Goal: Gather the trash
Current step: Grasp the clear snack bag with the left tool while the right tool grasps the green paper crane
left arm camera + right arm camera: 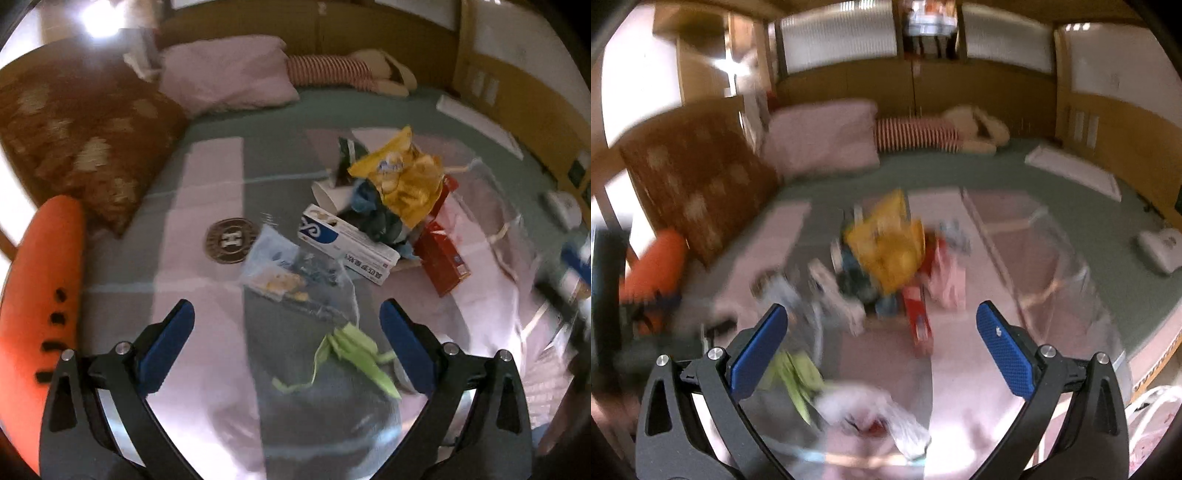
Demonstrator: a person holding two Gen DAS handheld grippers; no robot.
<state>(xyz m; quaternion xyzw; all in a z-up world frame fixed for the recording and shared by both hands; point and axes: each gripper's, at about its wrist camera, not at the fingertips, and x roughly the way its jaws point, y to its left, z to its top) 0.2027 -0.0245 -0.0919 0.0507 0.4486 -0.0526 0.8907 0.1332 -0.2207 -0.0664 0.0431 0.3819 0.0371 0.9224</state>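
Trash lies piled on the bed: a yellow wrapper (pixel 402 181), a white and blue carton (pixel 347 243), a red box (pixel 443 254), a paper cup (pixel 328 194) and a clear snack bag (pixel 291 273). A crumpled green paper (pixel 354 350) lies just ahead of my left gripper (pixel 286 328), which is open and holds nothing. My right gripper (pixel 881 332) is open too, above a white crumpled wrapper (pixel 871 413) and the green paper (pixel 798 373). The right wrist view is blurred; the yellow wrapper (pixel 886 243) and red box (pixel 919 321) show beyond.
A clear plastic bag (pixel 491 229) spreads at the right of the pile. A brown cushion (pixel 85 140), pink pillow (pixel 225 74) and striped plush toy (pixel 332 70) lie at the bed's head. An orange object (pixel 40 295) stands at left. A round dark disc (pixel 231 240) lies on the bedcover.
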